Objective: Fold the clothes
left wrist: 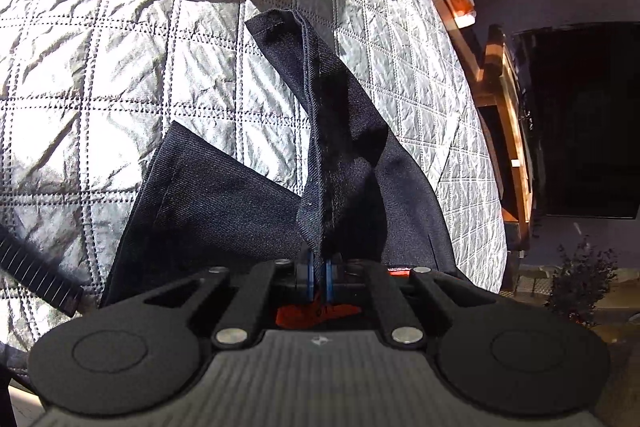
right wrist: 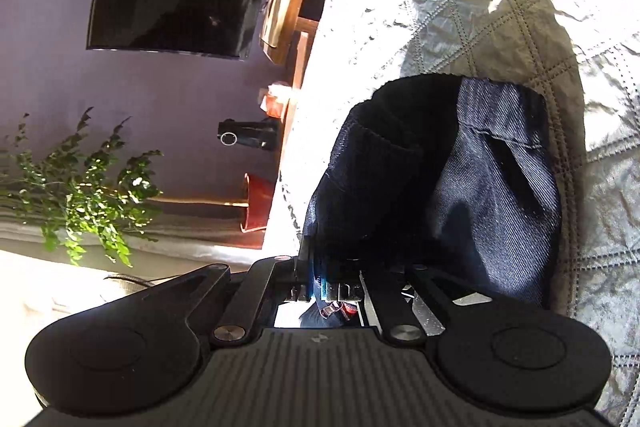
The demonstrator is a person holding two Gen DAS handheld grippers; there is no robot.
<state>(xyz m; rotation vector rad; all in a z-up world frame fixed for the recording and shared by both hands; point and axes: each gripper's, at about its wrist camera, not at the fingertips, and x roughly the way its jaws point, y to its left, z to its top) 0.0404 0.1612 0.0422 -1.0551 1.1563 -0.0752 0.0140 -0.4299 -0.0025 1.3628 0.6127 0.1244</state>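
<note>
My quilted bedspread (left wrist: 120, 67) lies under everything, with the dark denim trousers (left wrist: 224, 195) partly on it. My left claw (left wrist: 319, 273) tilts steeply down, pinched on a raised seam; my right claw (right wrist: 320, 287), nearer level, clamps another bunched fold.

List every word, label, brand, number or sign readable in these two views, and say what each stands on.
None can be read.
Red tag on the dark denim garment: print too small and blurred.
Small emblem on the left tongs' body: a mark, no letters.
Same emblem on the right tongs' body: no letters.
</note>
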